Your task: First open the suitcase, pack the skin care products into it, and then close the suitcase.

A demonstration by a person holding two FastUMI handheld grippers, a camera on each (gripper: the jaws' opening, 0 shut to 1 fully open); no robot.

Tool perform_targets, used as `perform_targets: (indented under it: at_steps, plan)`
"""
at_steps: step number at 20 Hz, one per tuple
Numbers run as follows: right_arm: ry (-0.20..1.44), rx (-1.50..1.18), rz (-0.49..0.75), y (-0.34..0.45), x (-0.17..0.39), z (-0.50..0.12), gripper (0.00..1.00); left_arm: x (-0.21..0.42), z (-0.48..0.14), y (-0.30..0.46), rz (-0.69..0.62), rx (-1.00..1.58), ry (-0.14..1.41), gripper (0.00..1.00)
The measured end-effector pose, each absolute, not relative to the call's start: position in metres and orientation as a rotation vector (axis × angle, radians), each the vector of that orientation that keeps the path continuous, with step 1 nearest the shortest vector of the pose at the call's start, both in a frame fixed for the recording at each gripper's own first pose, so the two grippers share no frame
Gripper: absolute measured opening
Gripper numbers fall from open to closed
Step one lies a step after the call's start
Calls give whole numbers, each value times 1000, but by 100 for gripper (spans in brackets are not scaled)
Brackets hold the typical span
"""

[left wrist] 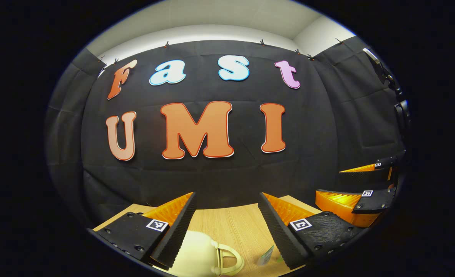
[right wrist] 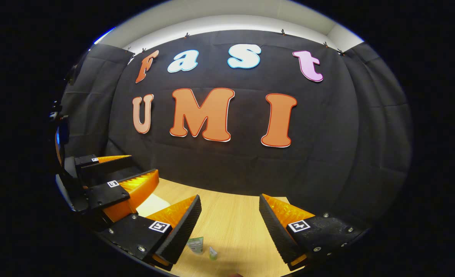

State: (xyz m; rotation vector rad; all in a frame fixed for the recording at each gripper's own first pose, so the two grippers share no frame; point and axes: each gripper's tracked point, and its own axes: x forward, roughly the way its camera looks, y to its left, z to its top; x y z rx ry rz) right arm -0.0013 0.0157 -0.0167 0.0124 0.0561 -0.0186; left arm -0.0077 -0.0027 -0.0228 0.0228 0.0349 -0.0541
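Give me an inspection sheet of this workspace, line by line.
Surface: wooden table, light grain.
Job's things: cream suitcase with handle, low between the left claw's fingers, whether open or closed cannot be told; small skin care tube and a smaller item lying on the table.
Clutter: nothing seen.
Grippers: left claw open, holding nothing; right claw open, holding nothing.
Cables: nothing seen.
Surroundings: black cloth wall; pale ceiling above.
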Motion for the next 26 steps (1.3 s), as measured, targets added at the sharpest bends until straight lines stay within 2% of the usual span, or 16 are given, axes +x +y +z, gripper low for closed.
perform_targets:
  at_steps: [10,11,13,14,19,26]
  plan:
    - [57,25,-50,45,9,-21,95,-5,-37,41,-91,68,22,99]
    - [61,23,-61,45,10,-22,95,-5,-45,44,-98,76,35,100]
    - [55,6,-87,41,12,-22,95,-8,-59,50,-120,99,57,96]
    - [52,-6,-110,37,13,-22,95,-11,-64,53,-128,121,61,99]
    - [57,-23,-200,24,9,-16,95,-22,-99,55,-204,218,110,98]
    - [68,24,-168,14,2,-23,95,-33,-169,34,-266,436,214,97]
